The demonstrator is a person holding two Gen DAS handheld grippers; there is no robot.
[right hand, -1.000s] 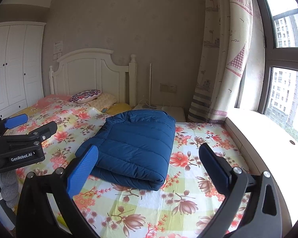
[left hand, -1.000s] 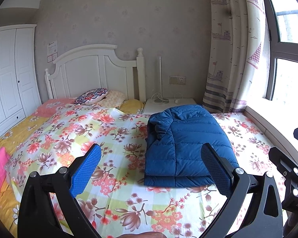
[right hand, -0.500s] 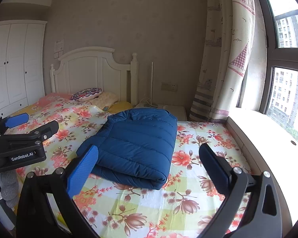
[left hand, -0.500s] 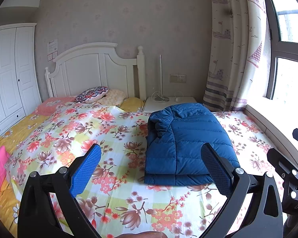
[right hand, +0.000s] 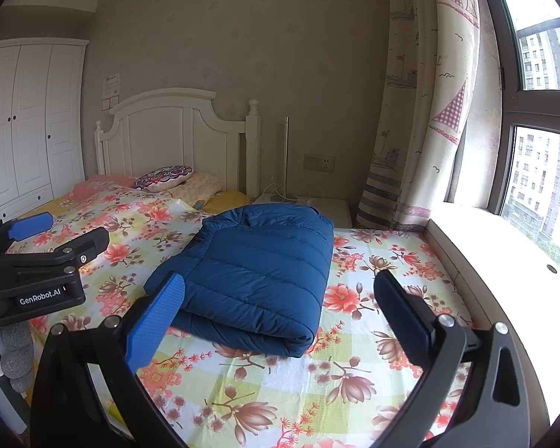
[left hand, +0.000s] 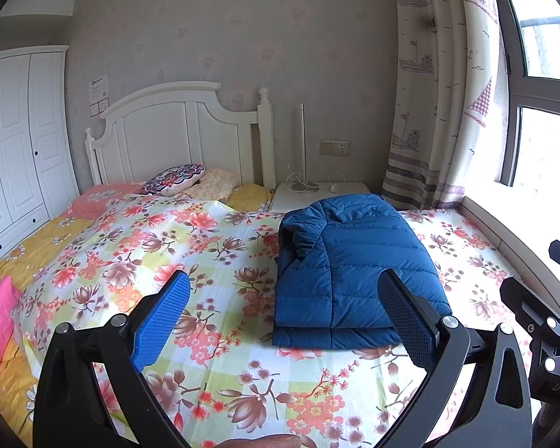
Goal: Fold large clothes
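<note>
A blue quilted down jacket lies folded into a neat rectangle on the floral bedsheet, toward the window side of the bed. The right wrist view shows the same jacket with its rolled fold edge nearest me. My left gripper hangs above the bed's near edge, short of the jacket, open and holding nothing. My right gripper is also open and empty, in front of the jacket's near end. The left gripper's body shows at the left of the right wrist view.
A white headboard and several pillows are at the far end. A white nightstand with a lamp stands beside a curtain. A window ledge runs along the right. White wardrobe at left.
Both grippers have drawn back and lifted slightly from the bed; the jacket lies still. Both stay open.
</note>
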